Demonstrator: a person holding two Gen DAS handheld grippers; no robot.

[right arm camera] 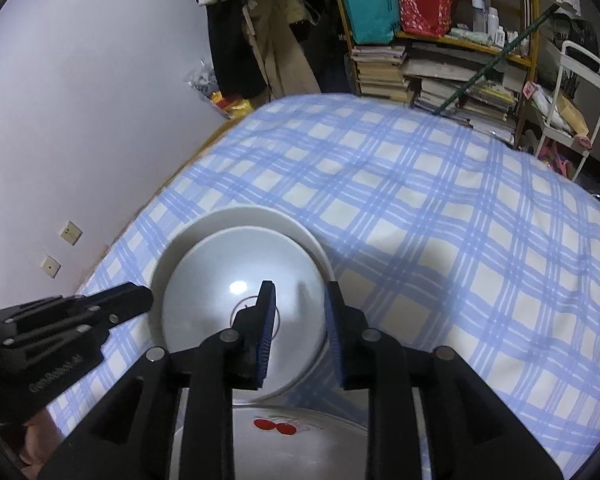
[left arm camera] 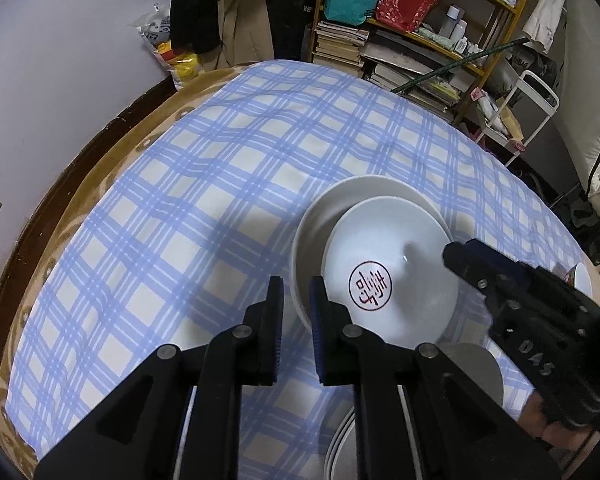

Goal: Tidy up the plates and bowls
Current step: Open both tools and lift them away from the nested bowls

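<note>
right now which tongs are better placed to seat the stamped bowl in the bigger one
Right: the right tongs straddle the stamped bowl rim, open. The left tongs straddle the bigger bowl rim.

Both cameras look down close over a checked bedspread [left arm camera: 220,184] toward the far shelves [right arm camera: 440,40]. The left view sits left of the nested bowls [left arm camera: 380,256], the right view right of them; each shares bowls, bedspread, shelves, and the opposite gripper.

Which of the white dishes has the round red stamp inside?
The inner bowl, nested inside the plain larger bowl. The plate nearest the right tool shows red cherries instead.
</note>
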